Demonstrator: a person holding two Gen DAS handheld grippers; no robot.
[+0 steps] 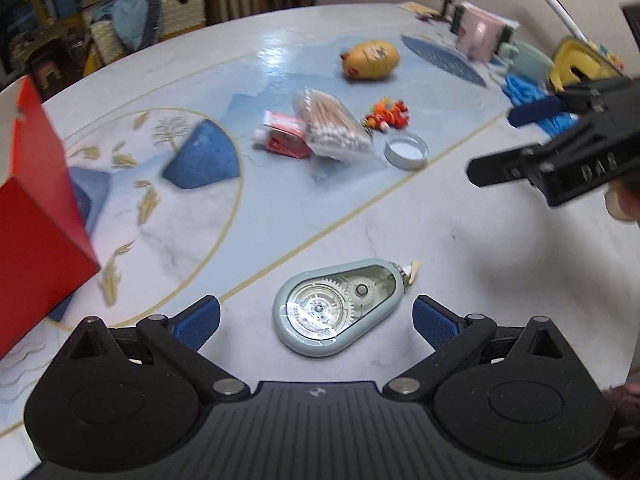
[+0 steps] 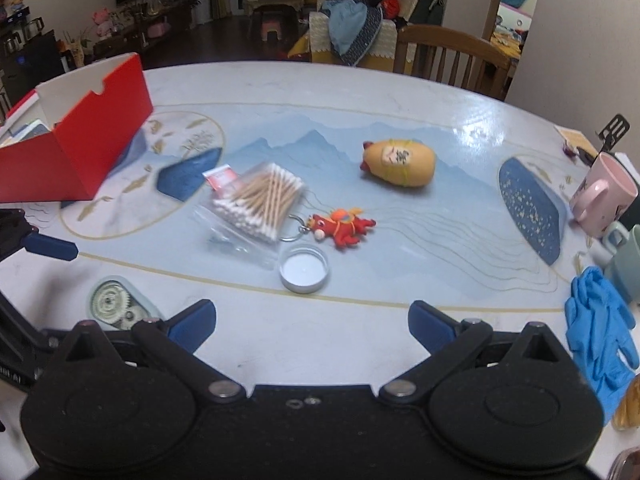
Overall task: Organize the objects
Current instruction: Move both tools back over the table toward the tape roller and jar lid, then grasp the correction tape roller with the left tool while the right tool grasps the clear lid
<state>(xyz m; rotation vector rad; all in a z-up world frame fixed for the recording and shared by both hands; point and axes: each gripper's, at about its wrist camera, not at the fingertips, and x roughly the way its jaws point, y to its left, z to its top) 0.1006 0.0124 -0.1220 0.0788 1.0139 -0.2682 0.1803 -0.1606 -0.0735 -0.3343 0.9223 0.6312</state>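
My left gripper (image 1: 316,320) is open just above the table, its blue pads on either side of a grey-green correction tape dispenser (image 1: 336,308) that lies flat; the dispenser (image 2: 120,308) also shows in the right wrist view. My right gripper (image 2: 312,320) is open and holds nothing; it (image 1: 500,140) hangs at the right in the left wrist view. Mid-table lie a bag of cotton swabs (image 2: 260,200), a small red packet (image 1: 284,136), a red toy keychain (image 2: 344,226), a round metal lid (image 2: 304,268) and a yellow toy (image 2: 400,162). A red open box (image 2: 76,140) stands at the left.
A pink mug (image 2: 600,196), a green mug (image 2: 624,260) and blue gloves (image 2: 604,328) crowd the right side of the patterned table (image 2: 400,320). A wooden chair (image 2: 448,56) stands behind the far edge. A yellow object (image 1: 580,64) sits at the far right.
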